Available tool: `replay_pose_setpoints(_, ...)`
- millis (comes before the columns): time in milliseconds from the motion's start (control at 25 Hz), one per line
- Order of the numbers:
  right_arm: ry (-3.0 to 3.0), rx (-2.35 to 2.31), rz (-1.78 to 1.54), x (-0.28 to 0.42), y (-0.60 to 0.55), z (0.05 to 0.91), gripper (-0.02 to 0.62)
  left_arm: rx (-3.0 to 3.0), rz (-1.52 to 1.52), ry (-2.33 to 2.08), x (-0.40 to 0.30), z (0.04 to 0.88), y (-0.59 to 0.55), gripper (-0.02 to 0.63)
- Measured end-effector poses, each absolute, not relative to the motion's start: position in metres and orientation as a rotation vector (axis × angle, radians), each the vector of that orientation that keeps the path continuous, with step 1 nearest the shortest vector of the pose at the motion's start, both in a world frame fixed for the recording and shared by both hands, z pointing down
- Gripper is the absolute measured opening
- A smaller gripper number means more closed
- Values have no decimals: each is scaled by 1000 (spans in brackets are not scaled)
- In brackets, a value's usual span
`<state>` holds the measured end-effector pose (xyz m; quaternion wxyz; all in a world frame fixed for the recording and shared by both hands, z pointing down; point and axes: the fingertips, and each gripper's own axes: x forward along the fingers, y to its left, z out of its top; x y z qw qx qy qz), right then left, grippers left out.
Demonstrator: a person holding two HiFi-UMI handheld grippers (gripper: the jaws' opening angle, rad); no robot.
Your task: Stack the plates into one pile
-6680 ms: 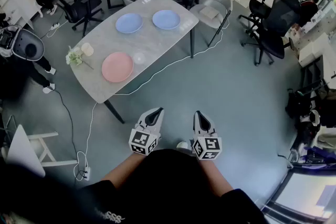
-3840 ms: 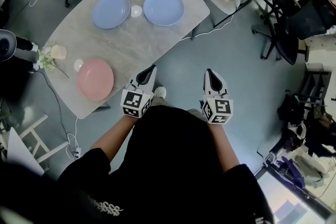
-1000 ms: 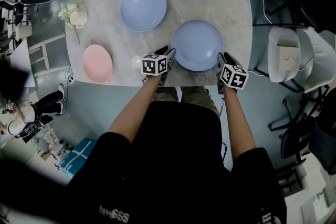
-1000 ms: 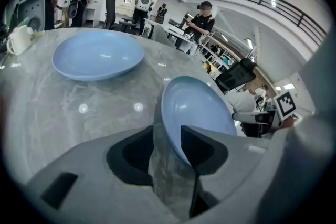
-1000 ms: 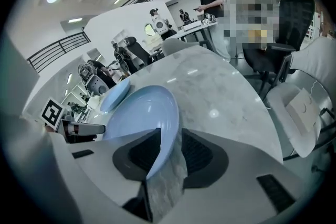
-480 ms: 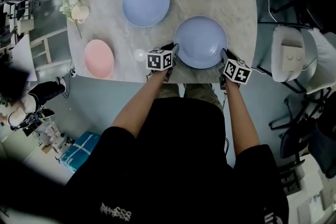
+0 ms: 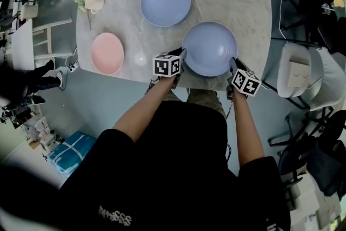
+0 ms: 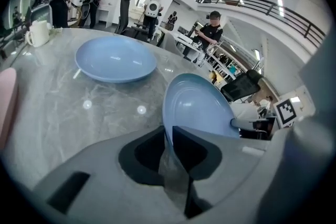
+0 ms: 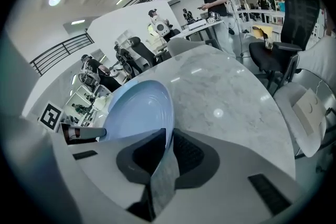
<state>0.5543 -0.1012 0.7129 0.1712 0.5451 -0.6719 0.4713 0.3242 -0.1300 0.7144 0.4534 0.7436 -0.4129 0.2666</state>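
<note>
The near blue plate (image 7: 210,48) is by the table's front edge, with a gripper at each side. My left gripper (image 7: 181,57) has the plate's left rim (image 8: 194,107) pinched between its jaws, which are still closing. On the opposite rim (image 9: 139,107), my right gripper (image 7: 232,64) grips in the same way, its jaws closing too. A second blue plate (image 7: 165,2) lies farther back on the table and also shows in the left gripper view (image 8: 115,59). Alone at the table's left end lies a pink plate (image 7: 107,53).
The marble table (image 7: 248,19) holds a white mug (image 7: 94,4) with flowers at its far left corner. A white chair (image 7: 297,70) stands to the right of the table. Other people and office chairs are in the room beyond.
The person walked up to the table. The two grippers, wide beside the near blue plate a second ago, have closed onto its left and right rim.
</note>
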Motion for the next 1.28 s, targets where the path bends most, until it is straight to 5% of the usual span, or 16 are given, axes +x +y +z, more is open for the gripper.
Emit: replay_pose_setpoints(1280, -1758, 1794, 1281, 249, -63, 645, 40, 2071, 625, -856, 25, 641, -127, 66)
